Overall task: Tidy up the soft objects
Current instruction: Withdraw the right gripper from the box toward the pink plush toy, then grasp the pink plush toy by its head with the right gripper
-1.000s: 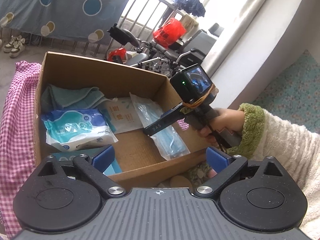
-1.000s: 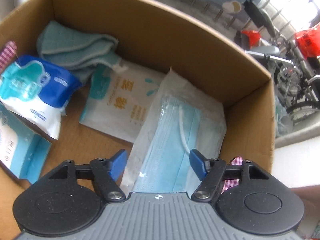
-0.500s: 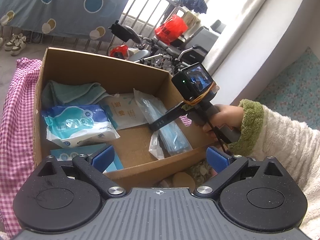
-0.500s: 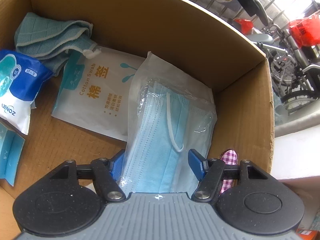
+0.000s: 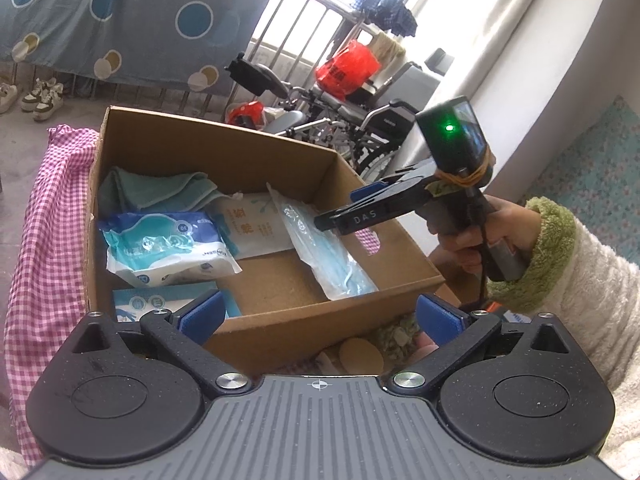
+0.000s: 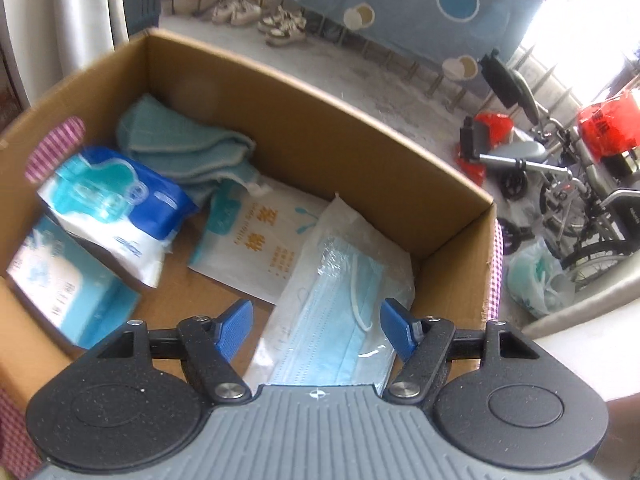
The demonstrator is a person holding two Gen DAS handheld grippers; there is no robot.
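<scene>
Right gripper [image 6: 316, 330] spread, nothing pinched, jaws have just been opening a bit — the mask pack [image 6: 340, 312] lies below and between the pads, not pressed. The side view shows that gripper [image 5: 340, 210] above the pack [image 5: 324, 252], clear of it. Left gripper [image 5: 318, 312] spread too, empty, hovering at the near wall of the box [image 5: 304, 320].

Mask pack sits flat on the box floor by the right wall, partly over the swab pouch [image 6: 256, 240]. Likely very light, floppy, slick plastic sleeve — a pinch on the flat face would probably slide; a short edge or sealed end looks the better hold. It would sag if lifted from one end.

Also in the box: wipes pack [image 6: 108, 204] — soft, squashy, slippery wrap, grab across the middle; teal cloth [image 6: 180, 148], limp, any fold works; tissue pack [image 6: 60, 284] in the near left corner.

Hard to tell: near end of the mask pack hidden under the right gripper's body; tissue pack cut off by the box wall and left pad; items outside the box near the left gripper too blocked to name.
</scene>
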